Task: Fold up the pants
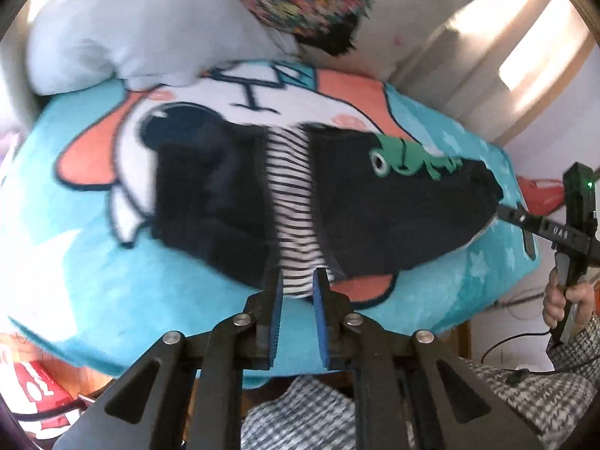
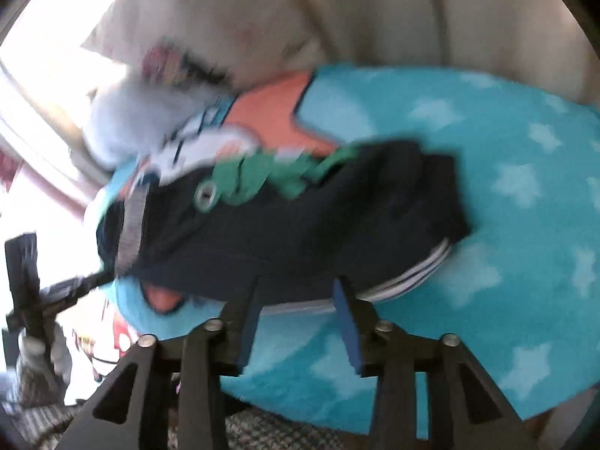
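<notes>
the dark navy pants are lying in the middle of a turquoise star-print blanket with a big cartoon face on it, and they are looking already doubled over: in the left wrist view a dark mass is sitting at 9 o'clock of a striped lining strip and a bigger dark panel at 3 o'clock, with a green dinosaur applique along its 12 o'clock edge. the stack is looking loose and bumpy, the striped inside is showing, so probably one fold is done and at least one more fold plus smoothing is remaining, judging only from the lie of the cloth. the left gripper is sitting at the 6 o'clock edge of the striped strip, blue pads a little apart and not pressing on cloth, so released. the right gripper is hovering at the 6 o'clock hem of the pants, jaws clearly spread, nothing clamped; in the left view its tip is pointing at the 3 o'clock end of the pants. a white pillow is lying at 12 o'clock. readable writing: small letters on the right gripper's arm are reading roughly "das", not certain; a red and white item at 7 o'clock is carrying print too blurred to read.
</notes>
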`<state>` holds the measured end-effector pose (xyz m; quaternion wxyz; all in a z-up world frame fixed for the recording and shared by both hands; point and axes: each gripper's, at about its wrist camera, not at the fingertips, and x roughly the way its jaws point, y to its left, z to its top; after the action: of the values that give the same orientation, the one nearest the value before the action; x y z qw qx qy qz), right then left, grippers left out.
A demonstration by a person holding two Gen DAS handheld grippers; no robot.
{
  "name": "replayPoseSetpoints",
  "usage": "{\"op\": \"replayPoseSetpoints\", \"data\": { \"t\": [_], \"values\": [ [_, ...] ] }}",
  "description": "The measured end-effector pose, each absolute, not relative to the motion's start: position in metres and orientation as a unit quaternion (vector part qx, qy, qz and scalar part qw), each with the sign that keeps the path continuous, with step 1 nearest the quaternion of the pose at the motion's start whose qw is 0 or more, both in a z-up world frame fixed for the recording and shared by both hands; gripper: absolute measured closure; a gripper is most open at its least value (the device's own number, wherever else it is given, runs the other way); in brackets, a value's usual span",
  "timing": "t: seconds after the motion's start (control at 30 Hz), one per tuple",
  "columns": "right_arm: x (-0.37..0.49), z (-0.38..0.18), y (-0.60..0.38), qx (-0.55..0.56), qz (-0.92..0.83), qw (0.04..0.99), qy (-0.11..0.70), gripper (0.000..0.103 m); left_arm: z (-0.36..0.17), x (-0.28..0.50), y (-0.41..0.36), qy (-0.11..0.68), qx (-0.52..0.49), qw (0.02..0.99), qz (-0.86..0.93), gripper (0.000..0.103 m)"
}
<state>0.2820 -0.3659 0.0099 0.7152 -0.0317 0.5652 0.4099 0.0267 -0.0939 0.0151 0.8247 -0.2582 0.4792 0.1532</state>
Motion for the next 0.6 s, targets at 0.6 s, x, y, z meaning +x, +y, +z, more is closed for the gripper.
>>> {"op": "replayPoseSetpoints", "data": {
  "t": [0.6],
  "values": [
    [0.338, -0.046, -0.332, -0.026, 0.312, 0.751, 0.581, 0.057, -0.038, 0.100, -0.014, 0.478, -0.290, 0.793, 0.242, 0.080]
  ]
}}
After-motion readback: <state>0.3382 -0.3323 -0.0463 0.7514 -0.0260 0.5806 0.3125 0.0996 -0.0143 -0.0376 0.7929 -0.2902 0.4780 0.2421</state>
